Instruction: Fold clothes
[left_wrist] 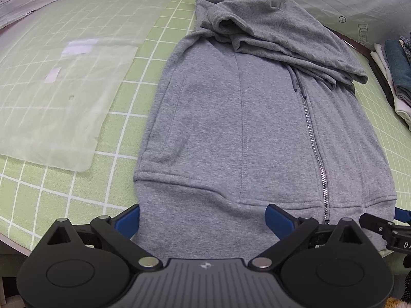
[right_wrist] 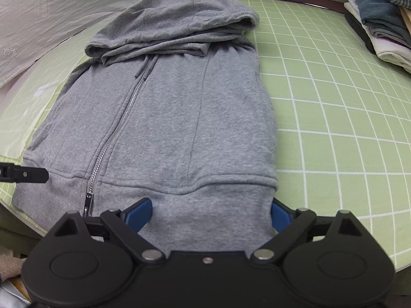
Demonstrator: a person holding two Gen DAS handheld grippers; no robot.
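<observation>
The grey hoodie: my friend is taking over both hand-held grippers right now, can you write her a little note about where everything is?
Left hand-held gripper: open, jaws wide, straddling the hem at the hoodie's left bottom corner. Not pinching yet.
Right hand-held gripper: open, jaws wide, straddling the hem at the right bottom corner.
Grey hoodie: flat on the green grid mat, zipped, sleeves tucked in at the sides, hood folded down over the chest.
Folded clothes pile: far right corner of the mat.
Done: side folds and hood.
Left: probably pinch the hem with both, fold the bottom up toward the hood, then stack it.
</observation>
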